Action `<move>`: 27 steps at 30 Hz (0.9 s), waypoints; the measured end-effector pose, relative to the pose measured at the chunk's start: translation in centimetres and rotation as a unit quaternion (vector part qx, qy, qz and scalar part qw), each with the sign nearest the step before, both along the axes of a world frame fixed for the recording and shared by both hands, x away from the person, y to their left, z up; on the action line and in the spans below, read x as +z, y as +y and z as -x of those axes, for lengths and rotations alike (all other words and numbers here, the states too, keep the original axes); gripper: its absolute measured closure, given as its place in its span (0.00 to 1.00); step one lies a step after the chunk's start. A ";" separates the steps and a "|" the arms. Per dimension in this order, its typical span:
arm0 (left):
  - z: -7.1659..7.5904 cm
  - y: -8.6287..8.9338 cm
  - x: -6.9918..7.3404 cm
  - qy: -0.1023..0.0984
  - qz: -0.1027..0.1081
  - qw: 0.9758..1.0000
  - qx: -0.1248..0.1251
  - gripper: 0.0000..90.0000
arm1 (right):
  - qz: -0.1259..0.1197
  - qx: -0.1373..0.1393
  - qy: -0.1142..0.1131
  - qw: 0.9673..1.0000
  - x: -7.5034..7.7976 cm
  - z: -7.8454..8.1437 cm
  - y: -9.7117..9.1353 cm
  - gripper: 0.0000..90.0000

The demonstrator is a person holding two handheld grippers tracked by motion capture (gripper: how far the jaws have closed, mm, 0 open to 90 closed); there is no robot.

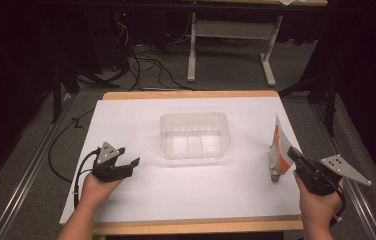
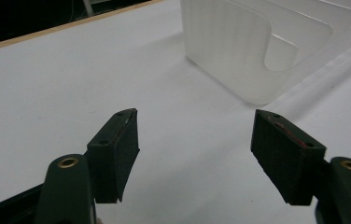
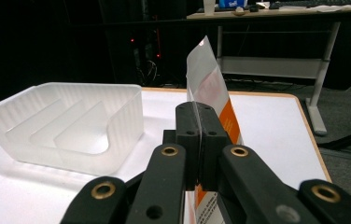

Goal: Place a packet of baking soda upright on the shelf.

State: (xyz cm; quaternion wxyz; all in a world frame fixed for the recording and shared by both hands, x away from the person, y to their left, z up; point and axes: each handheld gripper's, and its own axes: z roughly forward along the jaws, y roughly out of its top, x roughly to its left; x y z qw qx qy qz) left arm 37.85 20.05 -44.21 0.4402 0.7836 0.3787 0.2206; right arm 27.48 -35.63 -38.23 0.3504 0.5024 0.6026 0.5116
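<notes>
Right gripper (image 1: 293,153), at four o'clock on my table (image 1: 126,200), is clamping an orange-and-white packet (image 1: 279,150) upright, ready for the divided clear bin (image 1: 194,135) at centre, while my left gripper (image 1: 128,156) is waiting open-jawed at eight o'clock.

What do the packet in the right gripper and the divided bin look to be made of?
The packet looks like thin glossy plastic film: its clear top edge lets the dark room show through above white and orange print, and it stands flat between the shut jaws of the right gripper. The bin looks like frosted, translucent moulded plastic: milky walls, and the inner dividers show through them.
</notes>
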 end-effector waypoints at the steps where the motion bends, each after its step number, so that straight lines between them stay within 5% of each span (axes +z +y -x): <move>1: 0.0 0.0 0.0 0.000 0.000 1.000 0.000 0.36 | 0.001 -0.001 -0.001 1.000 -0.1 0.0 0.1 1.00; 11: 0.0 0.0 0.0 0.000 -0.001 1.000 -0.001 0.36 | 0.005 -0.008 -0.005 1.000 -0.4 0.4 0.1 0.94; 21: 0.0 -0.2 -0.1 0.002 -0.004 1.000 -0.003 0.36 | 0.008 -0.018 0.040 0.999 -2.4 -0.9 0.0 0.83; 27: 0.0 -0.2 -0.1 0.002 -0.004 1.000 -0.004 0.36 | 0.016 -0.028 0.055 0.998 -3.3 -1.6 0.0 0.85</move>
